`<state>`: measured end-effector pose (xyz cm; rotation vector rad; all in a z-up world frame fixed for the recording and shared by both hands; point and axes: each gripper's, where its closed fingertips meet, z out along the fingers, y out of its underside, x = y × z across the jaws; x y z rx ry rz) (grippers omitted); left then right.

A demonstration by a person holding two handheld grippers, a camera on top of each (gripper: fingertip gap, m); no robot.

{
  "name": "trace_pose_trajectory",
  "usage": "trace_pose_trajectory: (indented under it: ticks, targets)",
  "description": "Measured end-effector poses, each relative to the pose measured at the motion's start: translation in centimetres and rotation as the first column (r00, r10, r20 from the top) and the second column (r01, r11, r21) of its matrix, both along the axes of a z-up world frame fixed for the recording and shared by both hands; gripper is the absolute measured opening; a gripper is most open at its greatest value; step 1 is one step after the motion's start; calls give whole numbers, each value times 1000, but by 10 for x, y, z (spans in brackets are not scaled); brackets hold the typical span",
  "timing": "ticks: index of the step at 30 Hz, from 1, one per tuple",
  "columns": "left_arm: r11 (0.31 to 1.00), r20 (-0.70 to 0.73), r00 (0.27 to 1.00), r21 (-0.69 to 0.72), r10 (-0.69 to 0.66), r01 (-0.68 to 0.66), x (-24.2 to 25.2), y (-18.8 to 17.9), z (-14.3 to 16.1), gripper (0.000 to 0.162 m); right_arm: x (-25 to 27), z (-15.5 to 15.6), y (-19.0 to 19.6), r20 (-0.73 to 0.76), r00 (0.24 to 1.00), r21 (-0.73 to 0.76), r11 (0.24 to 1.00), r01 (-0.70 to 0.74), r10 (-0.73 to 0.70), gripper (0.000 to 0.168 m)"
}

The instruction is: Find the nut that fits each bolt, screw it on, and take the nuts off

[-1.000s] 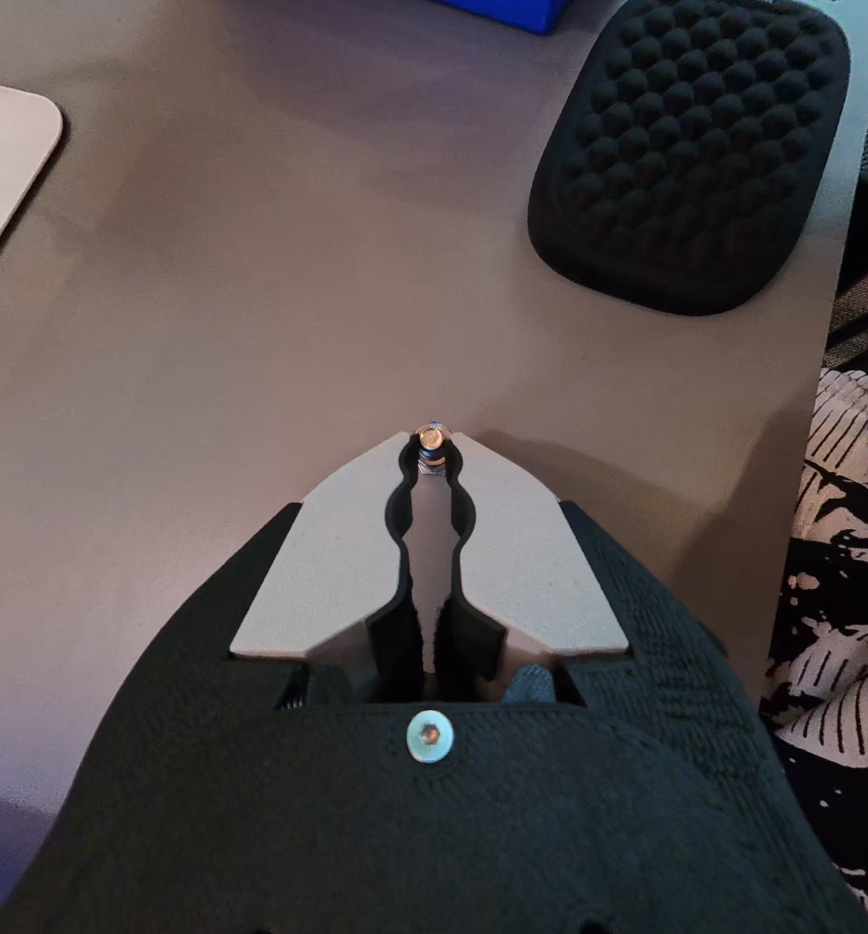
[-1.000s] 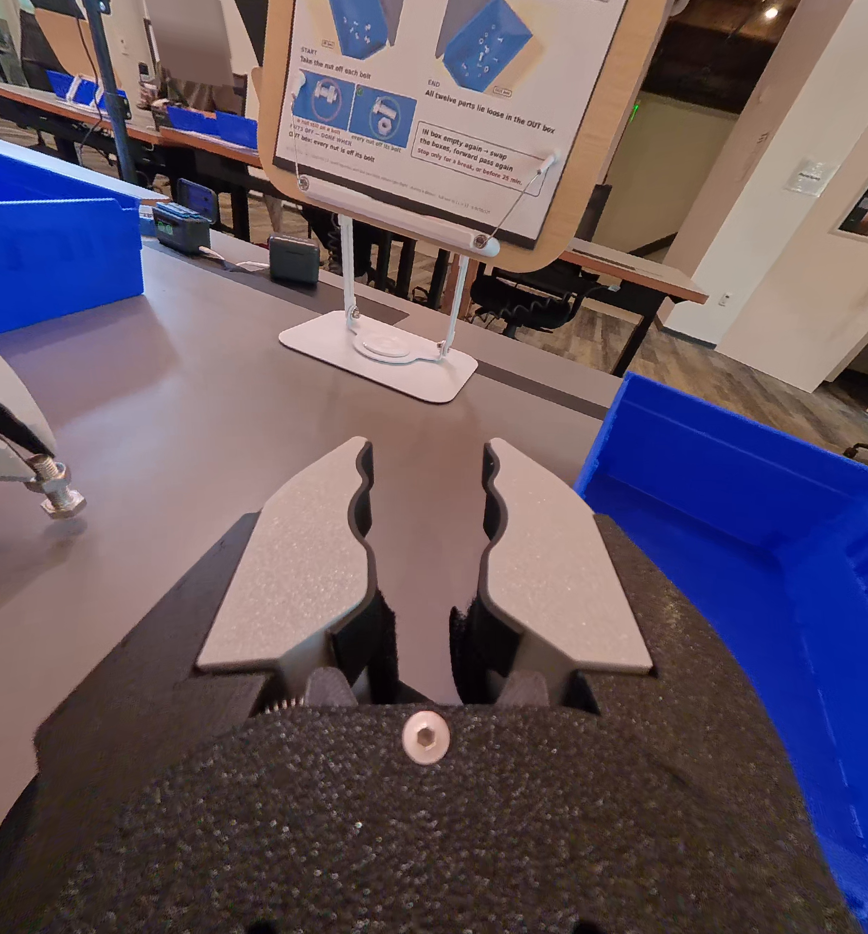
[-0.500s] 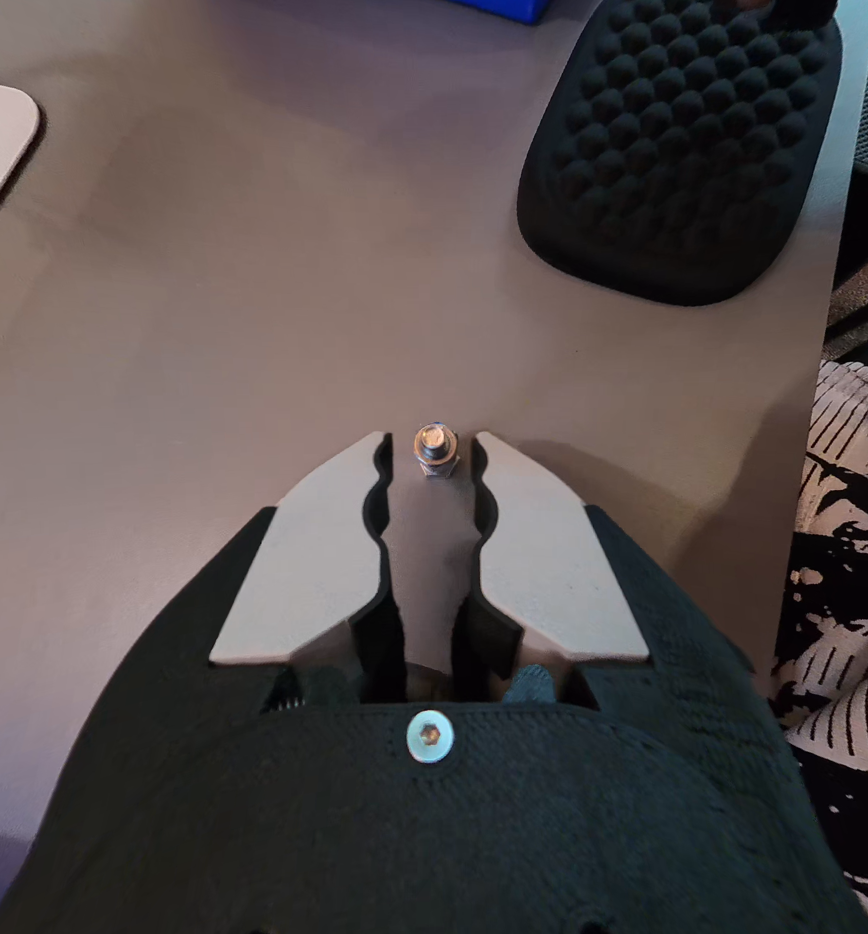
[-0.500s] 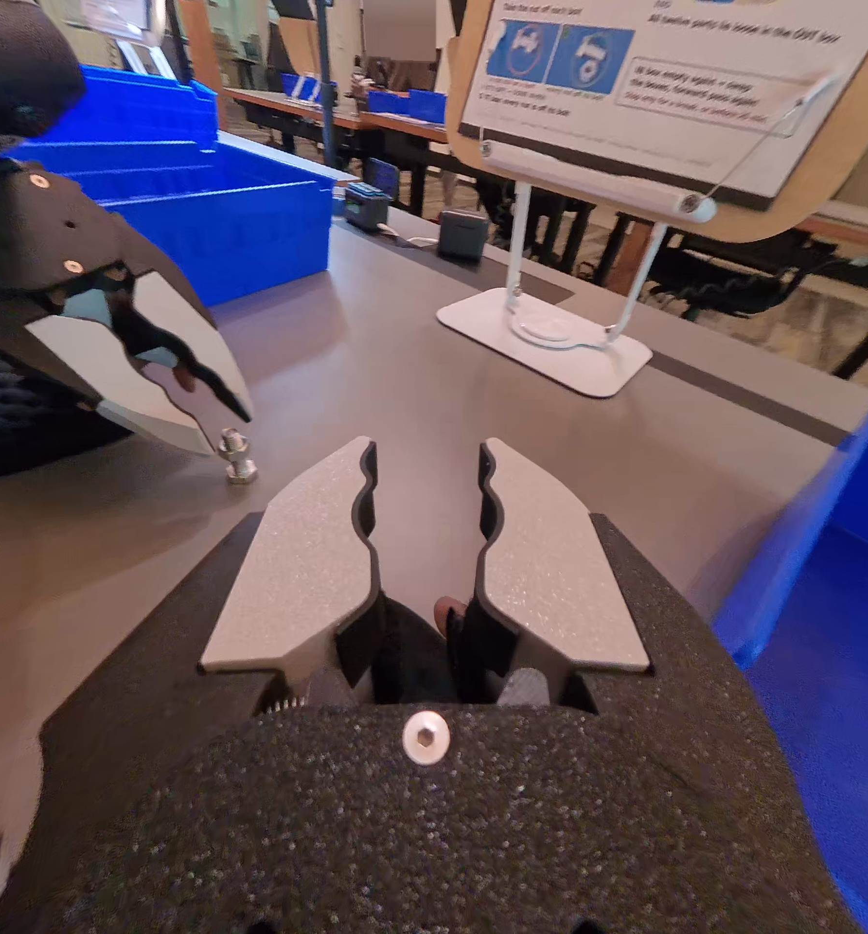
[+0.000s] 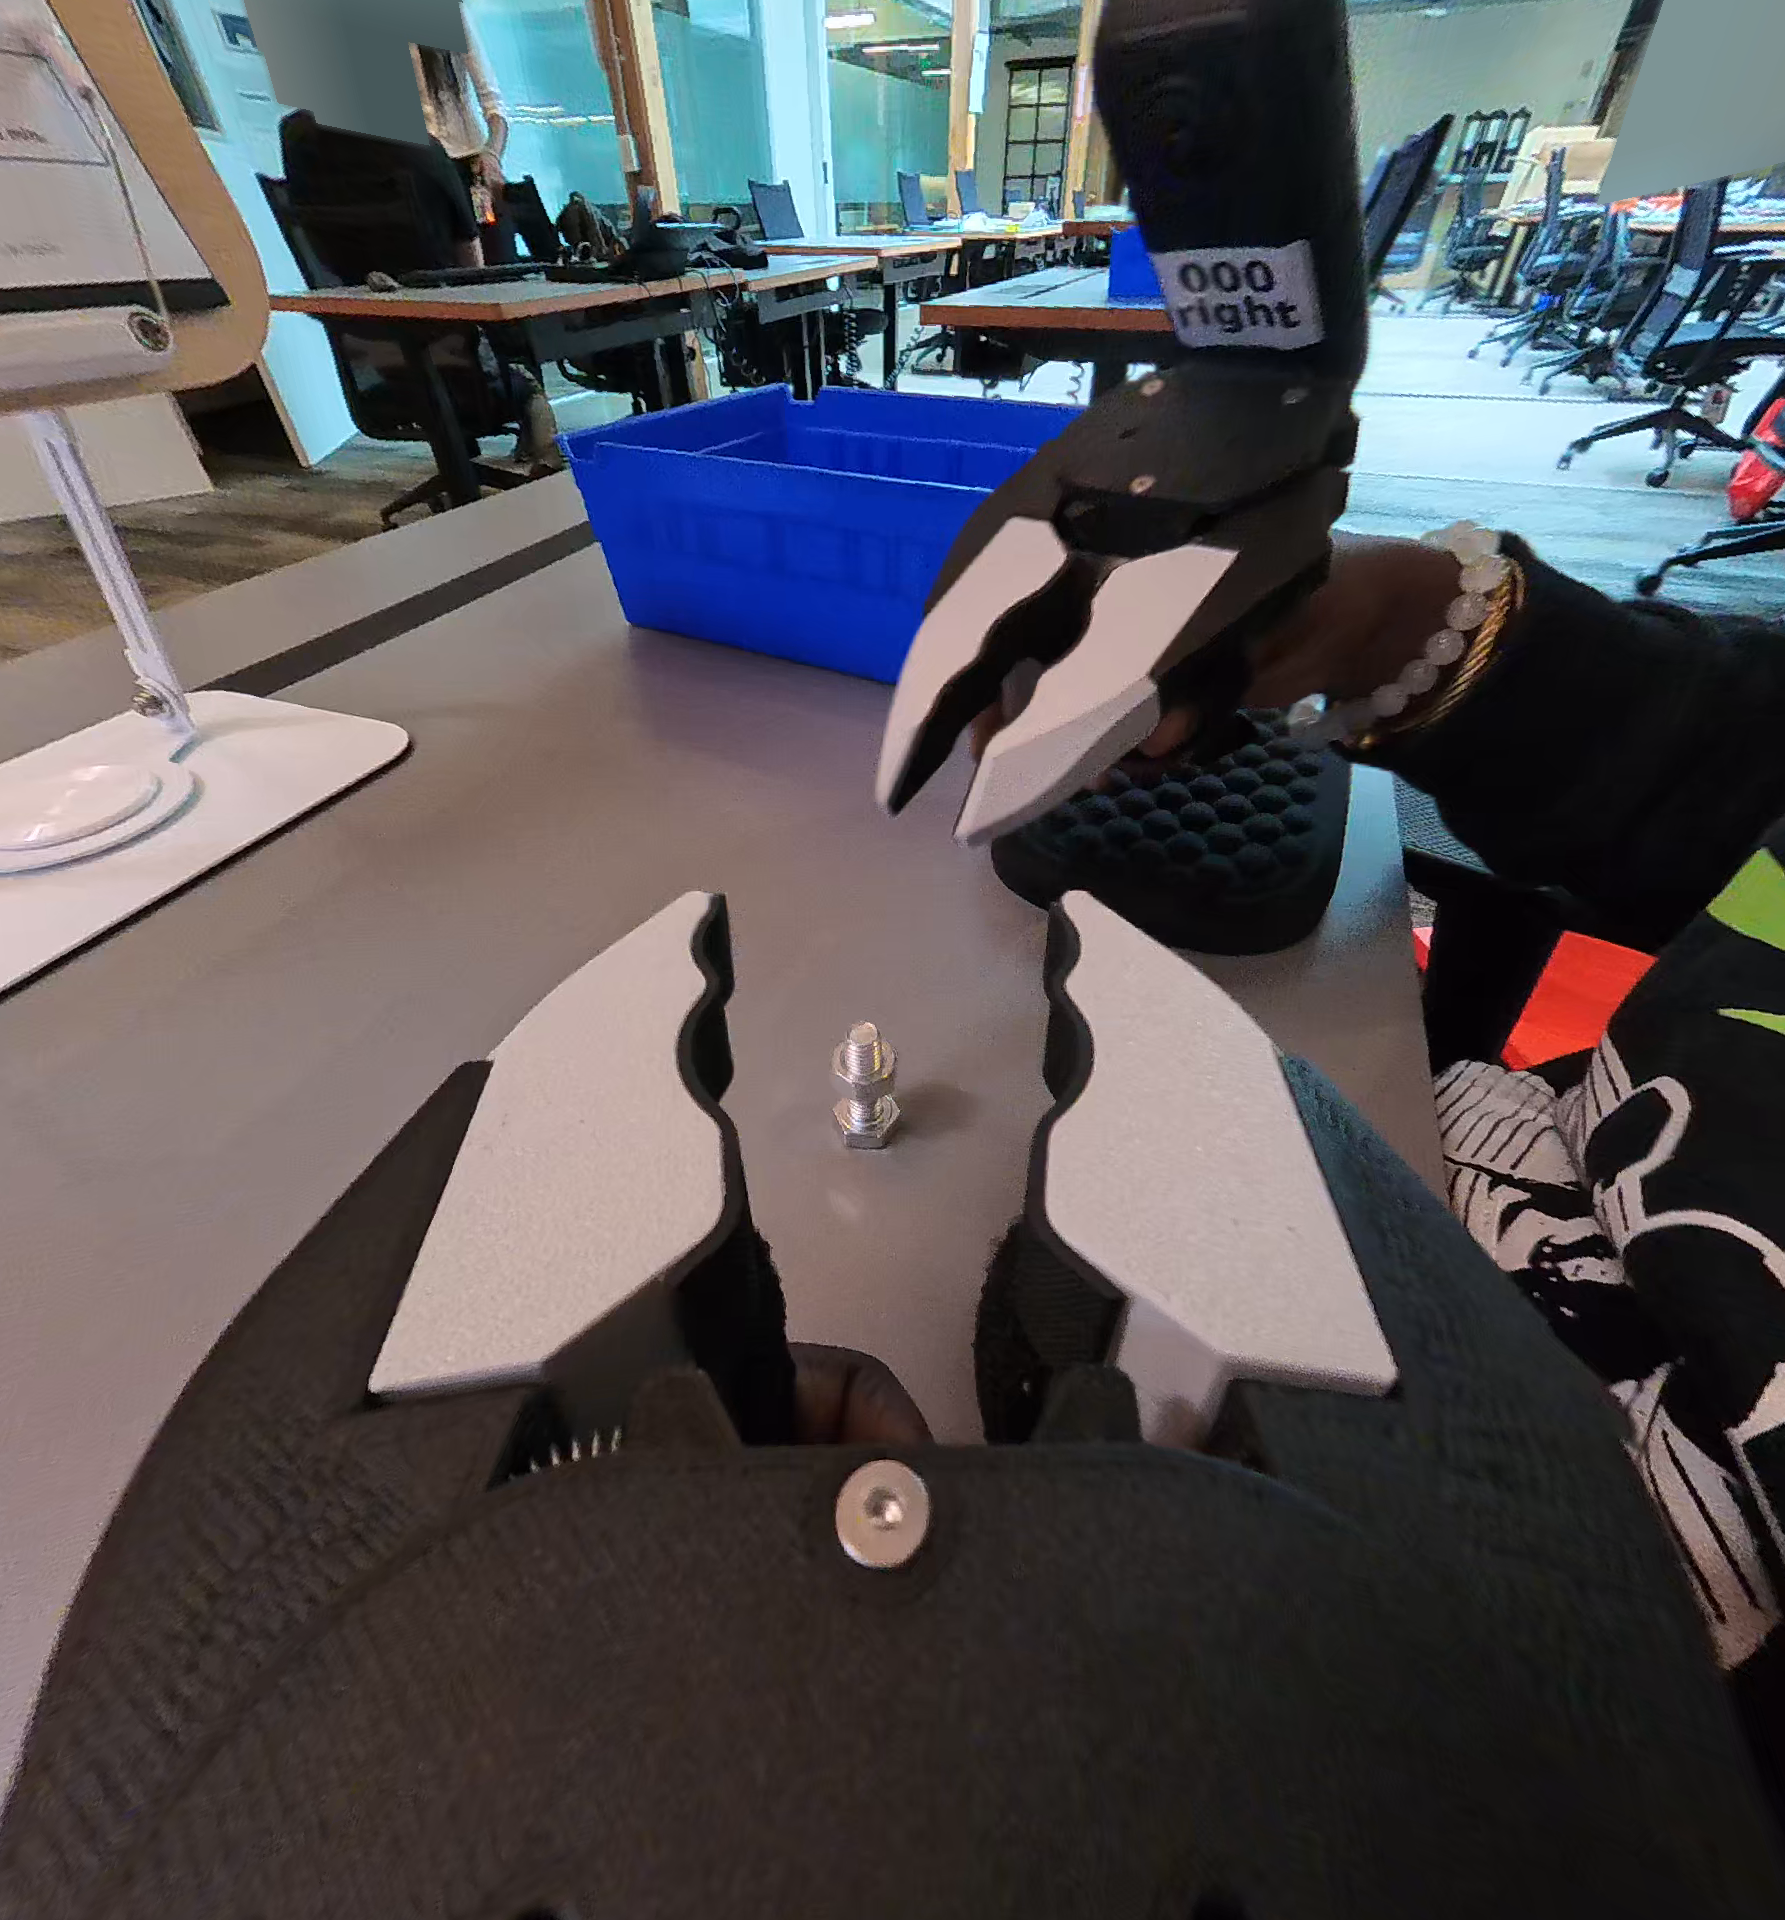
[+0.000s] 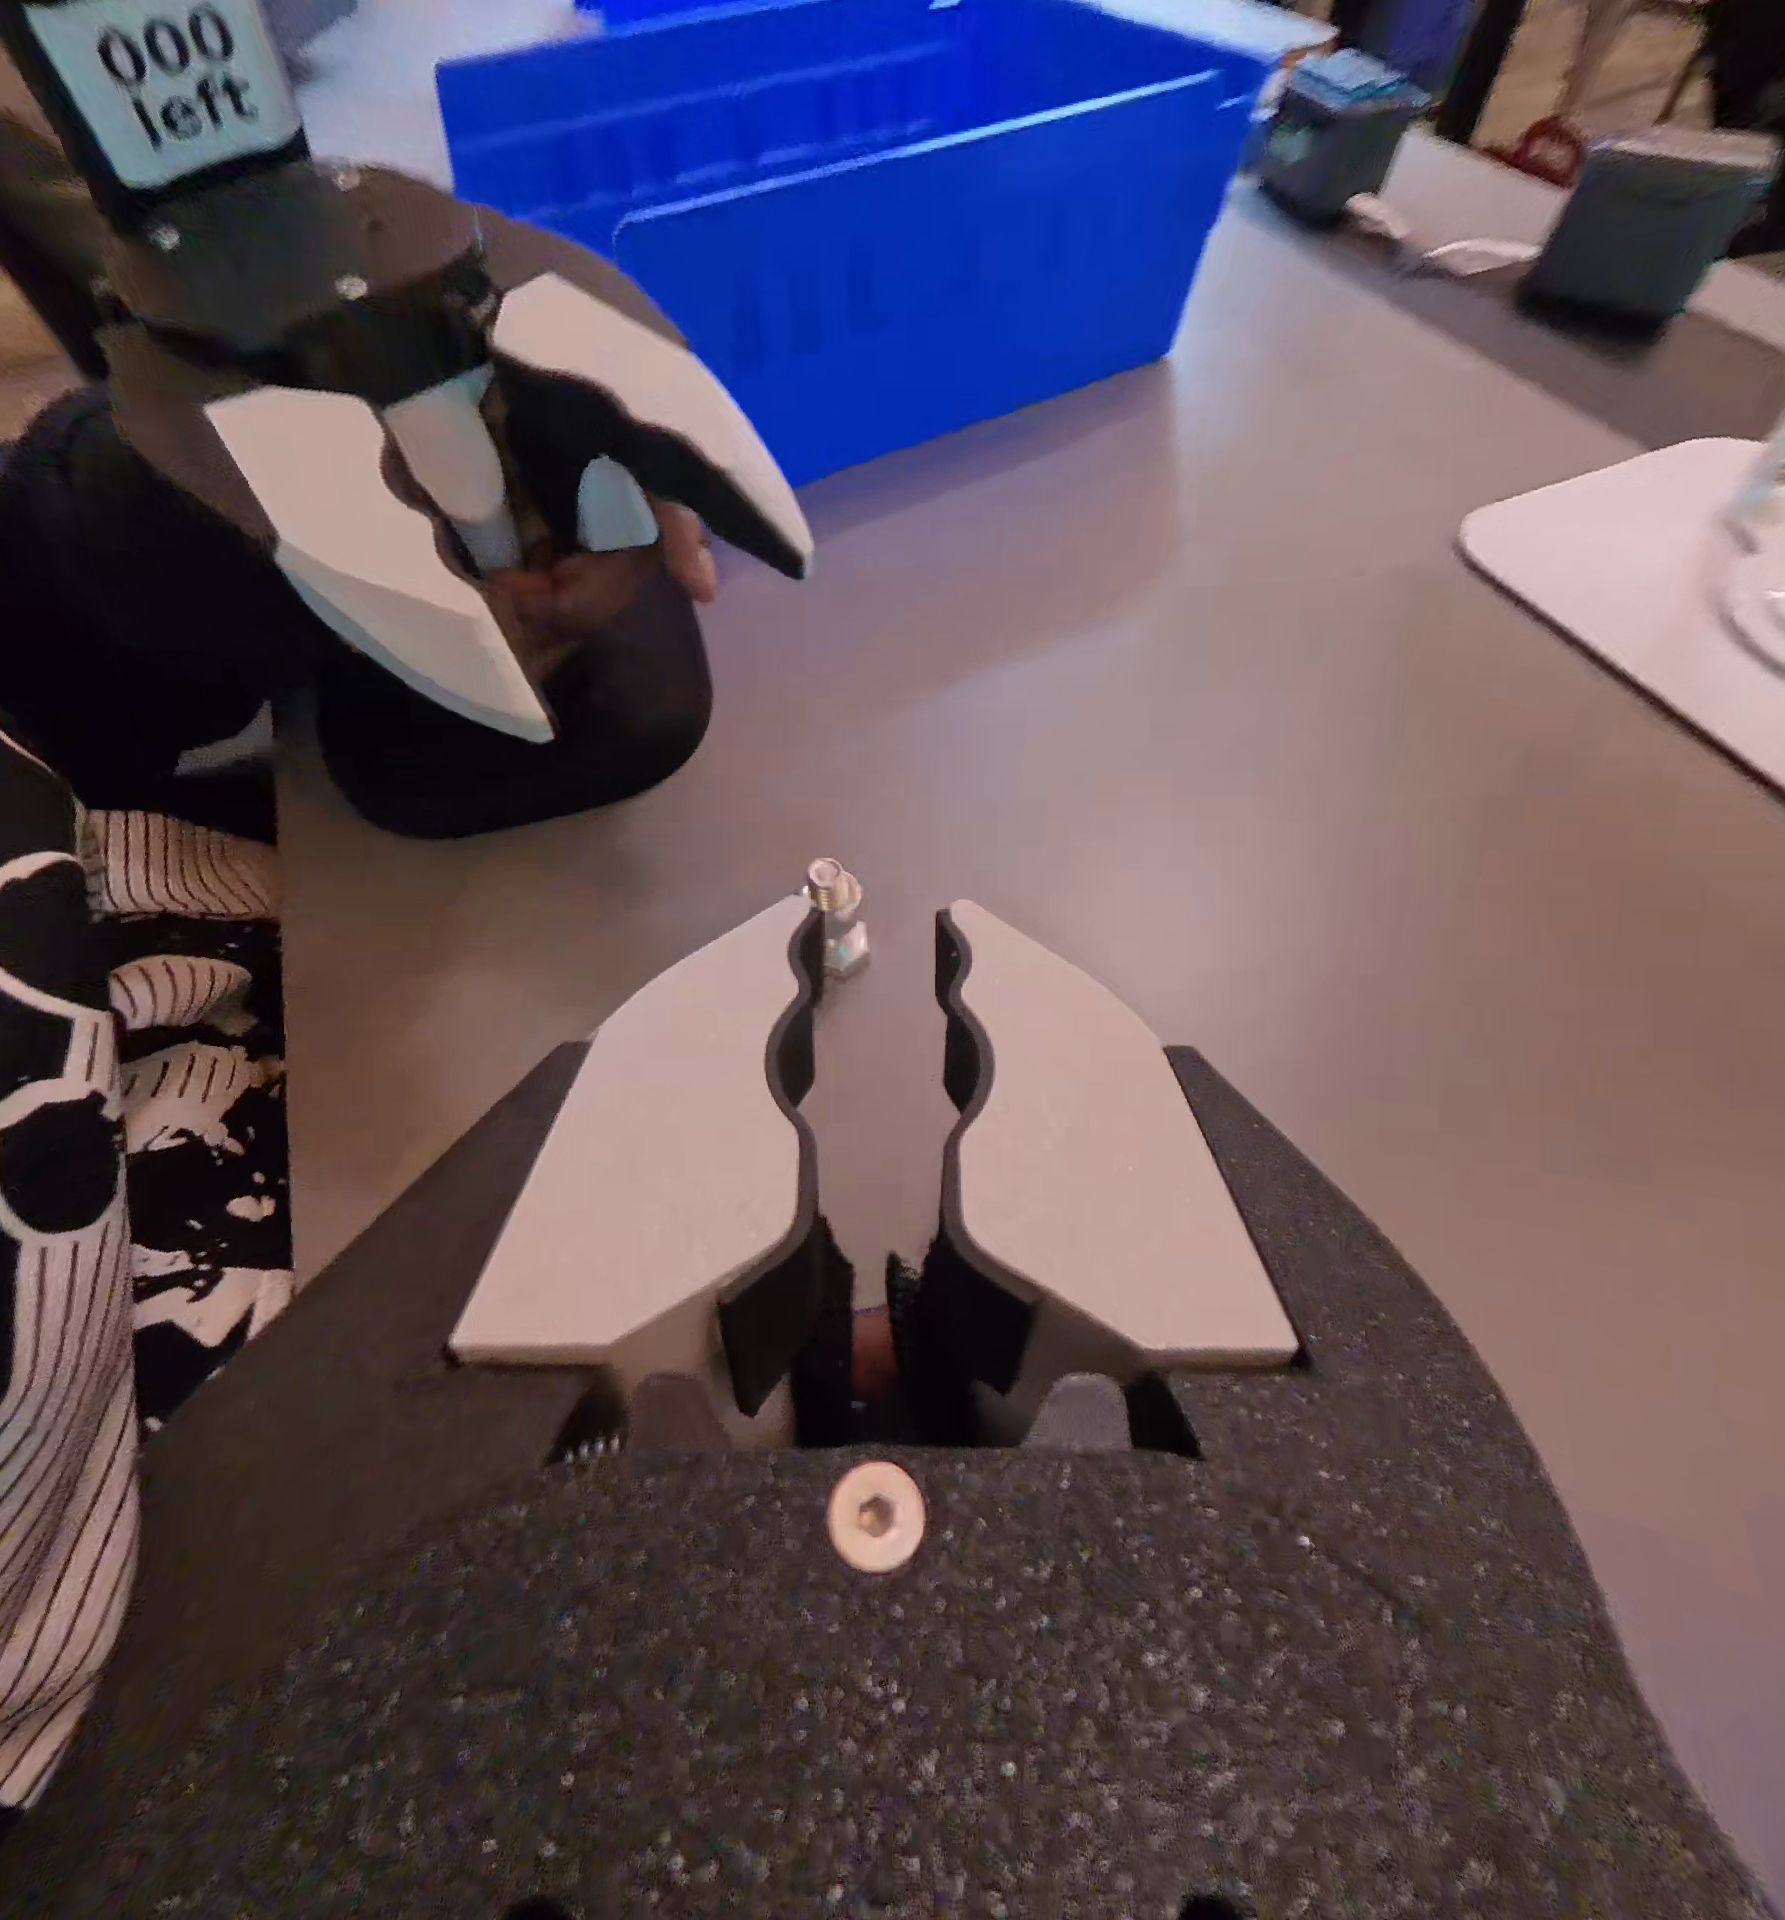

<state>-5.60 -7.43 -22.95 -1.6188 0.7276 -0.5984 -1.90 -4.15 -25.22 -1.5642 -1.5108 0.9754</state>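
- Left wrist view: the bolt (image 5: 865,1081) stands head-down on the counter (image 5: 514,831), shank up, with a nut (image 5: 864,1058) threaded partway down it. Standing on its flat head keeps it steady and leaves the nut reachable from the side or from above.
- The left gripper (image 5: 883,920) has its jaws wide apart and holds nothing; the bolt sits in the open gap between them, touching neither. Held like this, it looks set to close on the bolt and steady it.
- The right gripper (image 5: 924,821) hangs above the counter beyond the bolt, tips pointing down, jaws slightly apart and empty. It appears to be on its way in toward the nut.
- A black bumpy pad (image 5: 1179,862) lies behind it near the counter edge, probably a wrist rest. A blue bin (image 5: 794,540) stands farther back, likely for parts. A white stand base (image 5: 140,790) sits at the left, carrying a sheet holder.
- Right wrist view: the bolt (image 6: 834,925) shows just at the right gripper's (image 6: 872,914) tips, close against the left-hand fingertip (image 6: 784,930); whether they touch cannot be told. The jaws are apart, not clamped on anything.
- The nut (image 6: 832,891) sits near the top of the shank, so a grip there would suit unscrewing it.
- The left gripper (image 6: 675,644) hangs at upper left, jaws spread and empty, above a dark pad (image 6: 514,769), well clear of the bolt here.
- A blue bin (image 6: 867,239) stands behind, and the white base (image 6: 1646,613) is at the right.
- Judged from this, the nut is on and awaits removal.
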Motion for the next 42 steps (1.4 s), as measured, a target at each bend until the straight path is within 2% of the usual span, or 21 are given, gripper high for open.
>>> trace_pose_trajectory:
  ticks: [6, 15, 18, 24, 28, 31, 35, 42]
  targets:
    - [1000, -2, 1000, -6, -8, 8, 0, 0, -4, 58, -33, -28, -15, 148, 981, 37, 990, -133, 126, 22]
    - [1000, 31, 999, -3, -12, 12, -2, 0, -2, 57, -36, -39, -13, 206, 970, 56, 988, -144, 129, 10]
    - [1000, 5, 1000, 9, 8, -8, -2, 1, -2, 57, -33, -21, -8, 162, 979, 26, 992, -127, 122, 9]
    - [988, -95, 987, 100, 126, -117, 4, 11, -1, 54, -29, 53, -15, 17, 989, 17, 989, -146, 145, 9]
    - [987, -19, 995, 129, 100, -96, 16, 10, 10, 47, -30, 84, -31, -50, 978, 4, 979, -202, 201, 9]
    - [977, 23, 988, 152, 150, -152, 15, 14, 17, 44, -32, 87, -30, -46, 988, 2, 989, -151, 151, 9]
    - [952, -4, 973, 208, 230, -225, 13, 18, 19, 40, -38, 82, -31, -33, 994, -3, 995, -103, 103, 9]
    - [958, -8, 971, 165, 239, -235, 13, 21, 14, 31, -41, 78, -31, -30, 995, -3, 996, -92, 92, 9]
